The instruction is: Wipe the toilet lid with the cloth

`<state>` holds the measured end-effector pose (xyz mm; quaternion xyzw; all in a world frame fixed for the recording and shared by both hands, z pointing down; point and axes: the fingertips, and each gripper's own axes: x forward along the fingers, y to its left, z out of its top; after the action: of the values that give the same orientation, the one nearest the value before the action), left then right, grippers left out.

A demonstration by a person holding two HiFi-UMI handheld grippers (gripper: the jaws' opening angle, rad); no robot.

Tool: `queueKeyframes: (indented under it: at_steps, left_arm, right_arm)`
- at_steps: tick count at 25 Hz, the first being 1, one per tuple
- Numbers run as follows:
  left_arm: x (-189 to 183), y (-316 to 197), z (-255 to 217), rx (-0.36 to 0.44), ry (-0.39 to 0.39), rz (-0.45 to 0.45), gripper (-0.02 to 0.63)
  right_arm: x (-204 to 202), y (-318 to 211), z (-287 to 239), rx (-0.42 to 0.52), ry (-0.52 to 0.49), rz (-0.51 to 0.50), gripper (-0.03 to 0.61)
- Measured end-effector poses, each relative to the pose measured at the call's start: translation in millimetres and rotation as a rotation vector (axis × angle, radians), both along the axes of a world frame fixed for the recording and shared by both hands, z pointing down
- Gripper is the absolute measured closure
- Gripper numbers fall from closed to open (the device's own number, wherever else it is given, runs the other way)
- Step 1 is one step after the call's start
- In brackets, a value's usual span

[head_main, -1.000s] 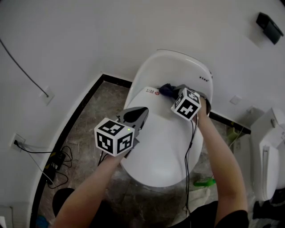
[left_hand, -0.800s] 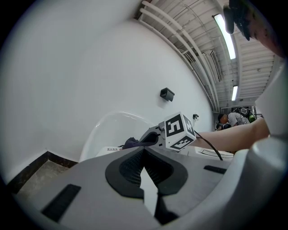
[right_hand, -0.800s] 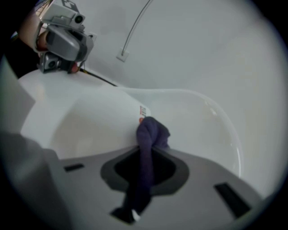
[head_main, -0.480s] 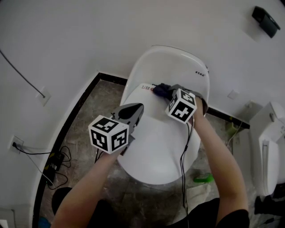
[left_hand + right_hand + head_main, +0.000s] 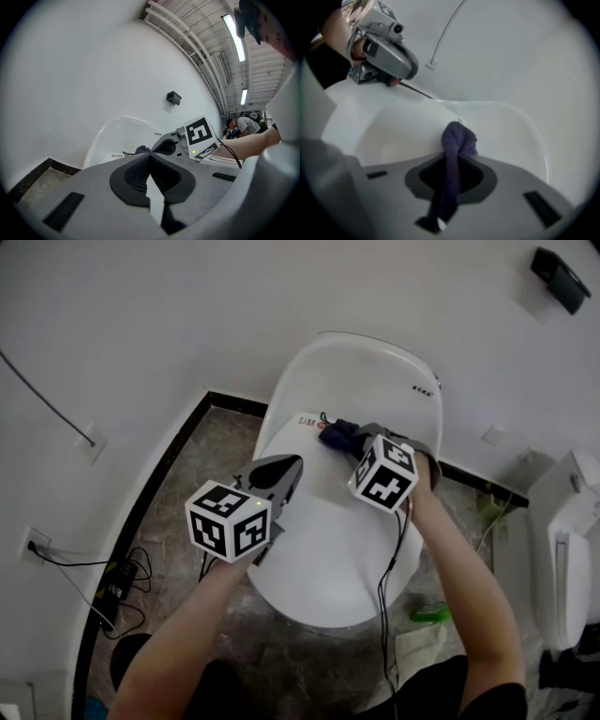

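The white toilet lid (image 5: 328,531) lies closed below me, the tank (image 5: 361,376) behind it against the wall. My right gripper (image 5: 352,435) is shut on a dark purple cloth (image 5: 457,140), whose bunched end (image 5: 336,433) rests on the rear of the lid near a small label (image 5: 306,420). The cloth runs back between the jaws in the right gripper view. My left gripper (image 5: 281,474) hovers over the lid's left side, jaws shut with nothing between them (image 5: 149,157). The left gripper view shows the right gripper's marker cube (image 5: 202,136) just beyond.
Brown marbled floor (image 5: 187,502) surrounds the toilet, bounded by a black skirting strip (image 5: 150,493). Cables and a plug (image 5: 117,582) lie at the left wall. A green object (image 5: 431,618) lies on the floor to the right, beside another white fixture (image 5: 562,559).
The right gripper has slid the cloth leftward along the rear of the lid, toward the label. The left gripper has stayed almost in place over the lid's left side.
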<state>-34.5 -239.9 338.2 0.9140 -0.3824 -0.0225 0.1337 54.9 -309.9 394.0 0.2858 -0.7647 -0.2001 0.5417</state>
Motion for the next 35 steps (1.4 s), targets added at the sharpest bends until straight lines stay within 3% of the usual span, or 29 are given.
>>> queueKeyframes:
  at_steps: [35]
  left_arm:
    - [-4.5,-8.6,0.5,-0.011,0.014,0.02,0.599]
  right_arm:
    - [-33.4,97.7,-2.1,-0.013,-0.005,-0.104,0.511]
